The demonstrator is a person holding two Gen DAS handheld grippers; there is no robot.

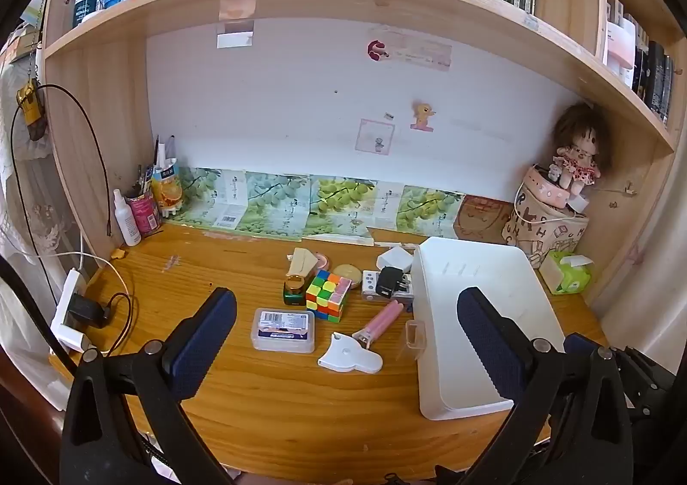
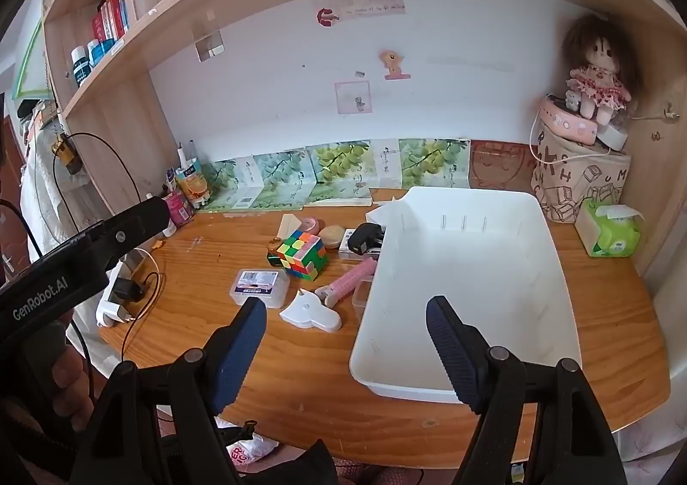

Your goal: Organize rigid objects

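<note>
A heap of small rigid items lies mid-desk: a Rubik's cube (image 1: pixel 328 294) (image 2: pixel 302 254), a clear labelled case (image 1: pixel 284 329) (image 2: pixel 259 287), a white flat tape-measure-like piece (image 1: pixel 350 358) (image 2: pixel 310 311), a pink-handled tool (image 1: pixel 380 319) (image 2: pixel 350 277), a black plug (image 1: pixel 388 281) (image 2: pixel 365 244) and a green bottle (image 1: pixel 294 291). Right of them stands an empty white bin (image 1: pixel 481 326) (image 2: pixel 468 283). My left gripper (image 1: pixel 347 300) hovers open, short of the heap, holding nothing. My right gripper (image 2: pixel 347 304) is open over the bin's near left corner, also holding nothing.
A power strip with a black charger and cables (image 1: pixel 71 313) (image 2: pixel 116 296) lies at the desk's left edge. Pen cups and a spray bottle (image 1: pixel 148 206) stand back left. A green tissue pack (image 2: pixel 612 234) and a doll on a patterned bag (image 2: pixel 579 167) fill the back right corner. A shelf runs overhead.
</note>
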